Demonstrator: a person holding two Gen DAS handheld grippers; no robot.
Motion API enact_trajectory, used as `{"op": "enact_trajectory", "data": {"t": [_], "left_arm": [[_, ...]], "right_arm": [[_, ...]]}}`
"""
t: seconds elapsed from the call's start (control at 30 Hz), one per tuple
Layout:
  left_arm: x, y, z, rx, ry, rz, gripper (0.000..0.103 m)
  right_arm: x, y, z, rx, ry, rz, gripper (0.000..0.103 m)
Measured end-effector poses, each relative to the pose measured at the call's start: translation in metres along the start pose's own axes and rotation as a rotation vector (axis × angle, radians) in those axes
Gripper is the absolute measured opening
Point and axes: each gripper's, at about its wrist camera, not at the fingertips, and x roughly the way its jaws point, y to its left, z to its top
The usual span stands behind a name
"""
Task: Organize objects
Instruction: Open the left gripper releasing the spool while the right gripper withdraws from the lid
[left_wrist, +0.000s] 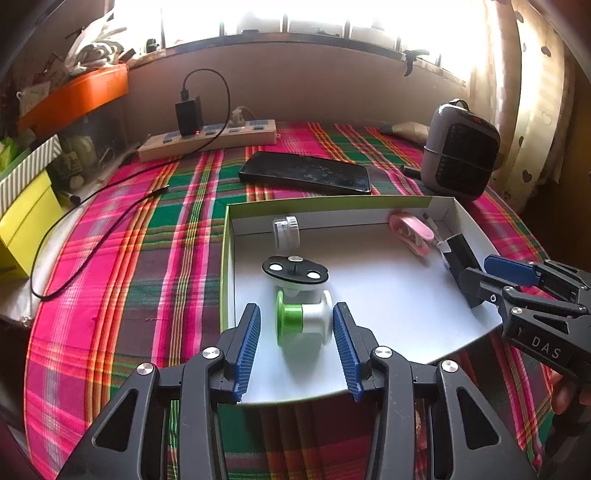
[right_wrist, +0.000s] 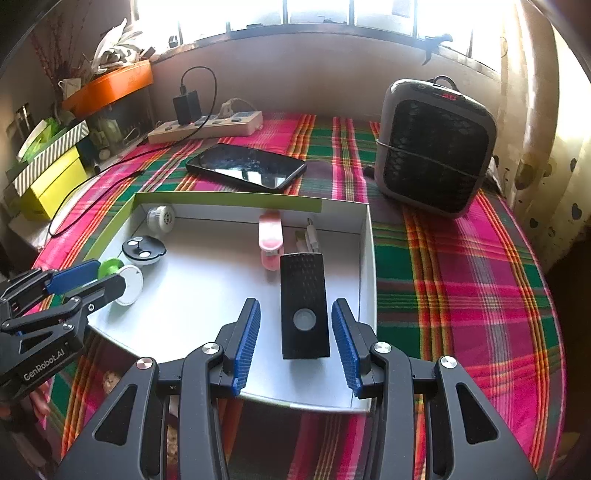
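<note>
Going left to right, we list yellow boxes (left_wrist: 26, 221) stacked at the bench's left edge, a black cable (left_wrist: 92, 240) trailing over the plaid cloth (left_wrist: 129, 258), and a power strip (left_wrist: 207, 138) with a black charger (left_wrist: 189, 112) plugged in.

Next is a dark phone (left_wrist: 306, 171) lying flat behind the shallow white box (left_wrist: 225, 258). Inside the box, at its left, we note a small clear jar (left_wrist: 285, 230) on its side, a black-topped oval disc (left_wrist: 294, 271), and a green-and-white spool (left_wrist: 304, 319).

Our left gripper (left_wrist: 297, 347) has its fingers apart on either side of the spool, with gaps on both sides.

Further right in the box lie a pink clip (right_wrist: 270, 240), a white cable end (right_wrist: 308, 236), and a black rectangular device (right_wrist: 303, 308) with a round button.

Our right gripper (right_wrist: 295, 343) straddles that device, fingers parted, not touching it.

A grey fan heater (right_wrist: 436, 146) stands at the bench's far right.
</note>
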Motion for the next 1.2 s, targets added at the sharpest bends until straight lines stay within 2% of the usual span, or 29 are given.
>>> {"op": "enact_trajectory", "data": {"t": [0.47,0.77,1.2], "left_arm": [[-0.031,0.0,-0.013,-0.001,-0.038,-0.012,0.039],[-0.048,0.001,-0.028,-0.018,-0.04,-0.041,0.039],[-0.053,0.0,-0.05,-0.027,-0.007,-0.063,0.039]], "right_arm": [[-0.03,0.003,-0.016,0.005,-0.046,-0.004,0.042],[-0.048,0.012,-0.033,-0.014,-0.063,0.045,0.042],[-0.051,0.031,-0.063,-0.042,-0.02,0.126,0.042]]}}
